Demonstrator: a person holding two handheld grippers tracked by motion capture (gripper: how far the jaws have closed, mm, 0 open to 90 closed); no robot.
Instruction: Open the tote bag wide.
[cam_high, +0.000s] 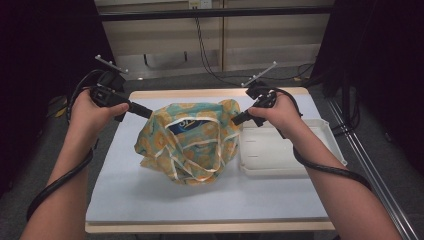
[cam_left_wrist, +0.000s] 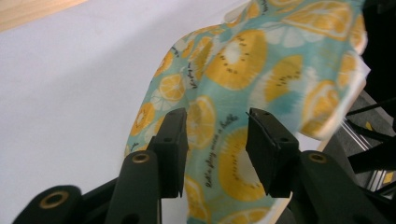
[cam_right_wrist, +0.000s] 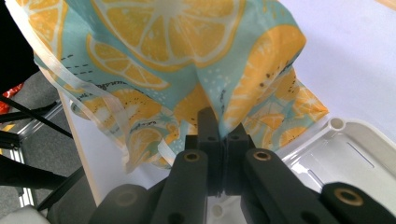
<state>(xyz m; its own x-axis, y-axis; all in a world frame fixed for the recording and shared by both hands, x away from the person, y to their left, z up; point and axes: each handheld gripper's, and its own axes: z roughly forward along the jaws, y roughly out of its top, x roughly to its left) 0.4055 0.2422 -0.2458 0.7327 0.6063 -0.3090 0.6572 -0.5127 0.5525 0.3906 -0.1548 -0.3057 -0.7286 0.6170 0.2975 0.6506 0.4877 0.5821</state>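
My right hand-held gripper (cam_right_wrist: 223, 128) is clamped tight on a fold of the fruit-print bag's (cam_high: 192, 142) rim, holding that side up; my left hand-held gripper (cam_left_wrist: 217, 135) stands parted, cloth between its pads but not pinched. I judge I'm opening the mouth, so next the left must re-grip its rim edge. The bag, thin limp crinkly fabric with pale ribbon handles, slumps mid-table (cam_high: 150, 200), touching the white plastic tray (cam_high: 320, 150); something dark blue lies inside.

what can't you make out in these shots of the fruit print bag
- Blue thing inside the bag, high view: the cloth covers most of it, and its print is too small to read.
- Tray, high view: the right hand hides its near corner.
- Bag's mouth, left claw view: cut off by the top edge.
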